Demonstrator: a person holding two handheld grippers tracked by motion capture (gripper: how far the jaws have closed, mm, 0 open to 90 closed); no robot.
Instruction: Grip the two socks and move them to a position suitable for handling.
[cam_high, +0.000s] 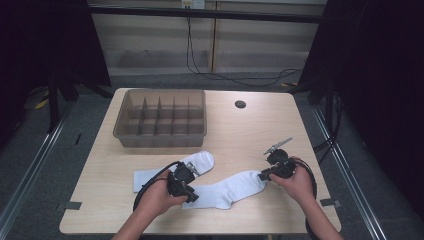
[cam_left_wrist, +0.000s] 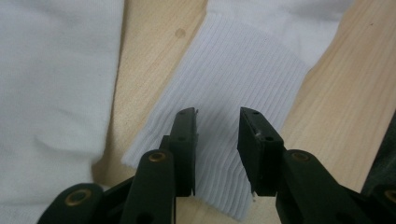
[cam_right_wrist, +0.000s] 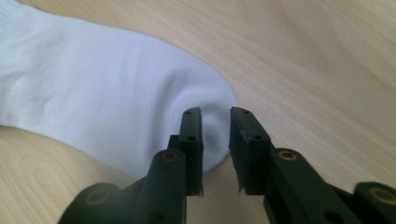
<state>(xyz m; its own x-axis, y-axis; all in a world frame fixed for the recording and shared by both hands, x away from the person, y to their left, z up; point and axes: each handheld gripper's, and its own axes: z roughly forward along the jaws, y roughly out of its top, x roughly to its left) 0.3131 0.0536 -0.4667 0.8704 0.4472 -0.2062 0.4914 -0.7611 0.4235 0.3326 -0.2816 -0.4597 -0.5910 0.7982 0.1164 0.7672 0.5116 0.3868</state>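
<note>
Two white socks lie on the wooden table. One sock (cam_high: 200, 161) stretches from the table's left toward the middle. The other sock (cam_high: 235, 189) lies in front of it, its toe pointing right. My left gripper (cam_high: 192, 196) hovers over that sock's ribbed cuff (cam_left_wrist: 233, 74). Its jaws (cam_left_wrist: 218, 116) stand open, with the cuff lying flat under the gap. My right gripper (cam_high: 261, 176) is at the toe (cam_right_wrist: 205, 98) of the same sock (cam_right_wrist: 102, 79). Its jaws (cam_right_wrist: 215, 112) stand a little apart, and the toe's edge sits between the tips, slightly puckered.
A clear brown divided bin (cam_high: 160, 141) stands at the back left of the table (cam_high: 250, 130). A round cable hole (cam_high: 240, 104) lies at the back right. More white sock fabric (cam_left_wrist: 51, 84) lies left of the cuff. Cables trail from both grippers.
</note>
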